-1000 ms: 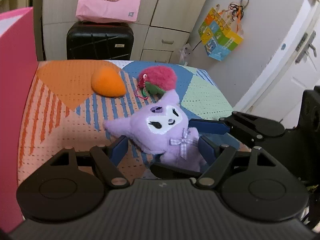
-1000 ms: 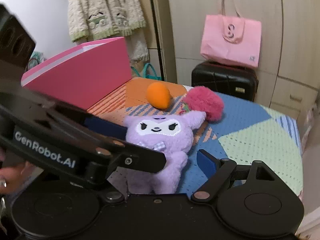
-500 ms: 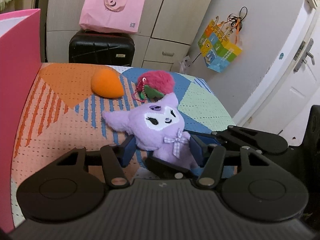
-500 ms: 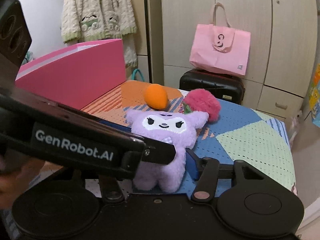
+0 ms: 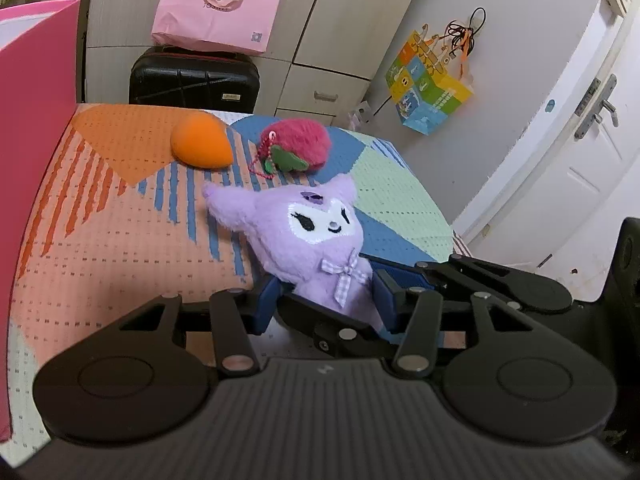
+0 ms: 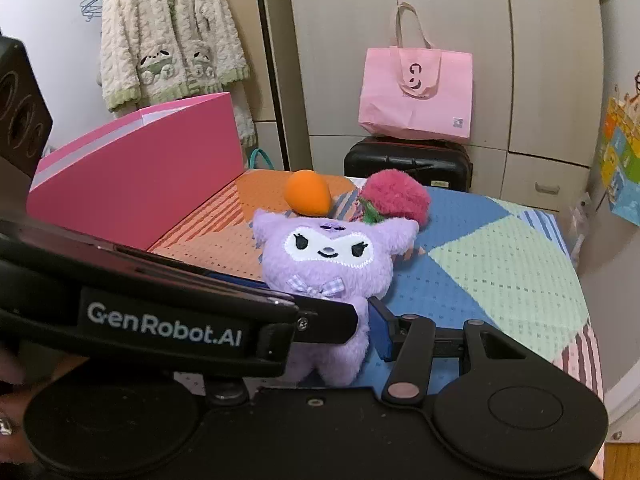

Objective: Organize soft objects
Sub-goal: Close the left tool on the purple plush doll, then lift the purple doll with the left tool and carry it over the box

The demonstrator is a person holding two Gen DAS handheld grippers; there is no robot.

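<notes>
Left gripper: matte black ribbed housing, two round black discs, angular black linkage arms with silver pivot pins, dark blue finger pads. Right gripper: same black build, blue pad at its 3 o'clock side. White "GenRobot.AI" lettering on the left gripper's side in the right wrist view.

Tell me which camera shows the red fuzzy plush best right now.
The left wrist view: the red fuzzy plush is unobstructed there, with its green leaf and pink bead chain visible. In the right wrist view, the purple plush hides its lower edge, and the chain can't be made out.
</notes>
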